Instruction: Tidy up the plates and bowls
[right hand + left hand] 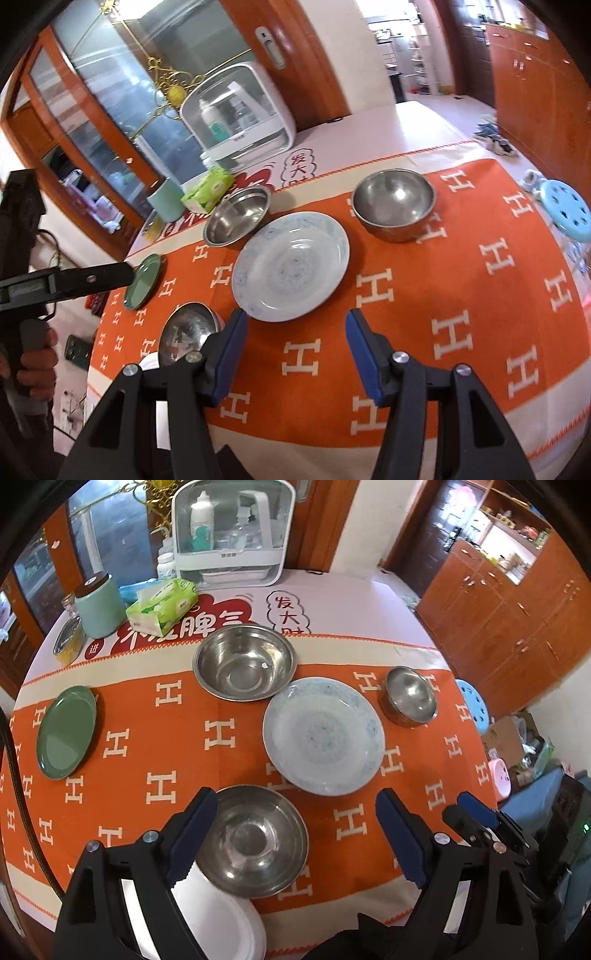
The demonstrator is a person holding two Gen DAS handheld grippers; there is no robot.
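An orange cloth (177, 753) covers the table. On it lie a green plate (66, 731) at the left, a large steel bowl (243, 662) at the back, a pale blue patterned plate (323, 734) in the middle and a small deep steel bowl (410, 696) at the right. A nearer steel bowl (255, 842) rests partly on a white plate (229, 915) at the front edge. My left gripper (295, 797) hovers open over this bowl, gripping nothing. My right gripper (297, 321) stands open and empty just in front of the patterned plate (291, 264).
At the back of the table stand a green tissue box (162, 605), a mint canister (99, 605), a tin (68, 642) and a white countertop cabinet (232, 535) with bottles inside. A blue stool (567, 208) and wooden cupboards (517, 620) are to the right. A hand (33, 365) holds the left gripper's handle.
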